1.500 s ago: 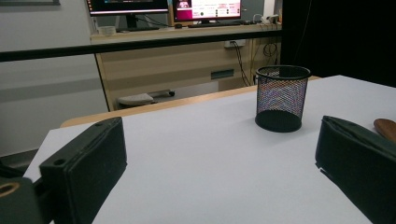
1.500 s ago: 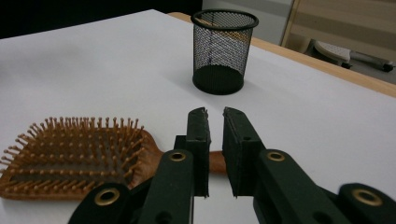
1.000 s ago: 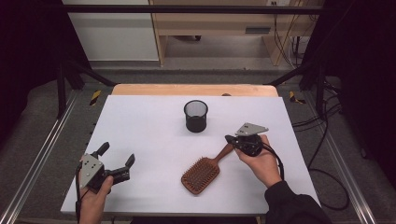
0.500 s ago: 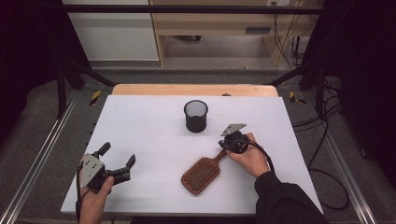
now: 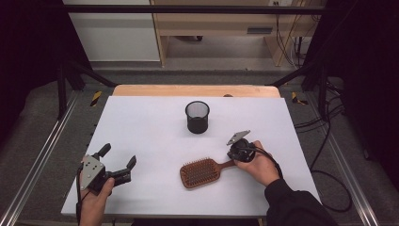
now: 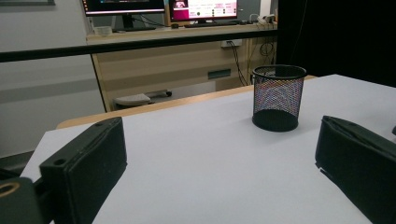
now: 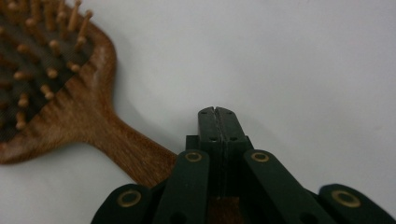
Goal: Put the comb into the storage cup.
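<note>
Right gripper (image 5: 238, 151) is dropping toward the table since a second ago, now sitting over the handle end of the wooden hairbrush (image 5: 201, 172); its jaws are pressed together, nothing clamped (handle passing beneath them in the right gripper view). Hairbrush is lying bristles-up, at 6 o'clock from the black mesh cup (image 5: 197, 117). Left gripper (image 5: 115, 163) is resting at 9 o'clock from the brush, well apart, jaws spread wide, holding nothing.

On the table (image 5: 141, 122), the mesh cup (image 5: 197, 117) stands behind the hairbrush (image 5: 201, 172).
</note>
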Tool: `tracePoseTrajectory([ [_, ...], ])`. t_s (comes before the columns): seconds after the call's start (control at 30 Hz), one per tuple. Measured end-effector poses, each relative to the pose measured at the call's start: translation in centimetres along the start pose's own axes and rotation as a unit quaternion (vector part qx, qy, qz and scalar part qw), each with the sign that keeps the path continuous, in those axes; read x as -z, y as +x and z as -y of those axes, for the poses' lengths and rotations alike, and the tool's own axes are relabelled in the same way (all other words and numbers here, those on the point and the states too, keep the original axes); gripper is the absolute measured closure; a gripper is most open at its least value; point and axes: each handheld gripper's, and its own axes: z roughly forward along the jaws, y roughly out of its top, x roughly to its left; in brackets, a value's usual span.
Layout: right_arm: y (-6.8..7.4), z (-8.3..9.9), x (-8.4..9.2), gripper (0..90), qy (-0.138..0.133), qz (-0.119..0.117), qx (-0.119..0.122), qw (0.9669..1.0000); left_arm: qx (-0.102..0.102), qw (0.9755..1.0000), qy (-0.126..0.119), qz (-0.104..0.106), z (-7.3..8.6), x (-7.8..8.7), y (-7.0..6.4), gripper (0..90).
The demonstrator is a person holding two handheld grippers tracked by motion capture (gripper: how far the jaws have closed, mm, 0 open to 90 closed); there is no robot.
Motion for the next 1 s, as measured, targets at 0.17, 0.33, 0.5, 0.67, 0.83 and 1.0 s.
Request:
tracePoseTrajectory([
  [0.17,0.9,1.1,1.2,90.0,0.005,-0.008,-0.013,0.9999,-0.001,1.0000,0.000,-0.001,0.0,0.0,0.0,2.0],
  [0.33,1.9,1.9,1.8,90.0,0.008,-0.022,-0.012,0.9996,-0.002,1.0000,0.000,-0.001,0.0,0.1,0.0,2.0],
  [0.5,3.2,3.0,2.5,90.0,0.017,-0.033,-0.017,0.9992,0.000,1.0000,0.000,-0.001,0.0,0.1,0.1,2.0],
  [0.67,4.0,3.6,3.0,90.0,0.016,-0.041,-0.018,0.9989,-0.002,1.0000,0.001,0.002,0.0,0.1,0.0,2.0],
  [0.83,5.0,4.1,3.5,90.0,0.016,-0.048,-0.013,0.9986,-0.002,1.0000,0.001,0.002,0.0,0.1,0.0,2.0],
  [1.0,5.7,4.1,3.8,90.0,0.015,-0.053,-0.011,0.9984,-0.002,1.0000,0.002,0.002,0.0,0.1,0.0,2.0],
])
